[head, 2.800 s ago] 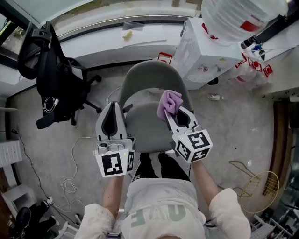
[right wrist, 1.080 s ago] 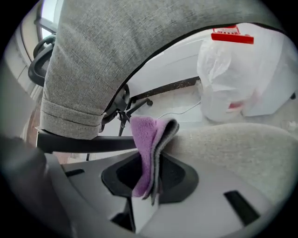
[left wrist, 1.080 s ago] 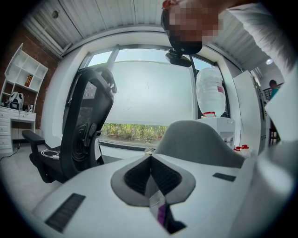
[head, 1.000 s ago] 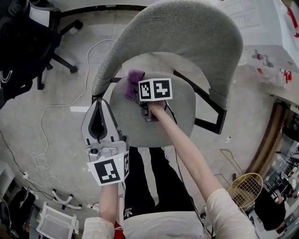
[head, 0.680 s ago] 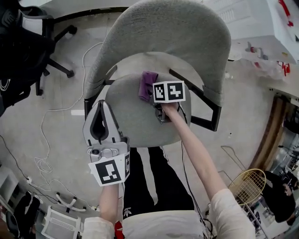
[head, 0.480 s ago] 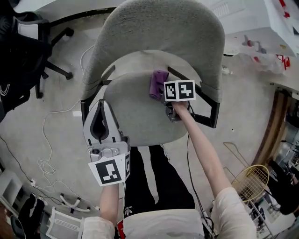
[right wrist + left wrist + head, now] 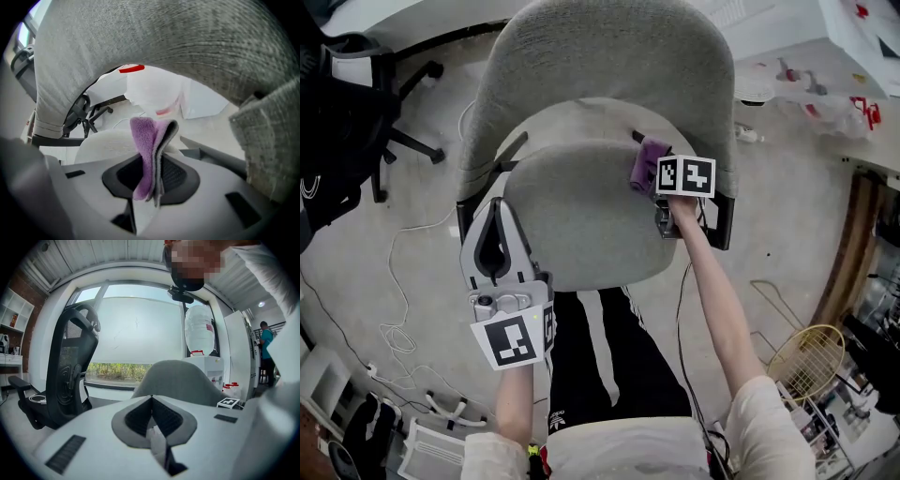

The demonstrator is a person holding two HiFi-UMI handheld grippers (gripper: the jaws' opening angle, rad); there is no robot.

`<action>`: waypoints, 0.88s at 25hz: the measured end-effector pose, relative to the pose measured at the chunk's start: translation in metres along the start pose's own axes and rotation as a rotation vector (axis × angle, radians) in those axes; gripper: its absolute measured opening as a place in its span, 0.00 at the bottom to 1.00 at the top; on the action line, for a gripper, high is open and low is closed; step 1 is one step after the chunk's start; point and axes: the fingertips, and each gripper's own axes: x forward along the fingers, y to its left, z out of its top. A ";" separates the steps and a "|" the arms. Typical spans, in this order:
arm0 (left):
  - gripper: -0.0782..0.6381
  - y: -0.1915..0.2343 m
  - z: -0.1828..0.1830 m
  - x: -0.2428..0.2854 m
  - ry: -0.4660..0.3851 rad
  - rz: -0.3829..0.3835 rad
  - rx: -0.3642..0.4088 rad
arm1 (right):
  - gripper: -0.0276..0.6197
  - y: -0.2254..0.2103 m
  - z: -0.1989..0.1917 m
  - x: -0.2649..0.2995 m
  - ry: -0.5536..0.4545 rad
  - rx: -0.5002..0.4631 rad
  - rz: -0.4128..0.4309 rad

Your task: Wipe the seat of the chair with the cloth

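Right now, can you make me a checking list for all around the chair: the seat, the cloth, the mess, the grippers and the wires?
Surface: grey chair seat, bare fabric, no spots seen.
Job's things: purple cloth, folded, at the seat's back right near the backrest.
Clutter: yellow racket and plastic bag off to the right.
Grippers: left gripper jaws together, empty, by the seat's left edge; right gripper jaws shut on the cloth.
Cables: white cable looped on the floor at the left.
Surroundings: black office chair at the left; concrete floor.
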 end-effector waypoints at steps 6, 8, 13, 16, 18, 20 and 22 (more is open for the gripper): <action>0.13 -0.003 0.001 -0.003 -0.002 0.001 -0.006 | 0.19 -0.021 0.002 -0.008 -0.002 -0.035 -0.074; 0.13 -0.003 0.002 -0.005 -0.003 0.002 -0.005 | 0.19 -0.023 0.001 -0.008 -0.006 -0.039 -0.081; 0.13 0.012 0.004 -0.015 -0.012 0.034 -0.008 | 0.19 -0.011 0.006 -0.022 -0.050 -0.026 -0.064; 0.13 0.024 0.003 -0.021 -0.011 0.067 -0.019 | 0.19 0.024 0.009 -0.034 -0.088 -0.043 0.014; 0.13 0.031 0.003 -0.025 -0.008 0.086 -0.025 | 0.19 0.057 0.006 -0.037 -0.097 -0.036 0.094; 0.13 0.036 0.003 -0.030 -0.009 0.101 -0.028 | 0.19 0.097 -0.004 -0.034 -0.084 -0.030 0.188; 0.13 0.040 0.004 -0.033 -0.010 0.111 -0.031 | 0.19 0.142 -0.021 -0.027 -0.049 -0.049 0.275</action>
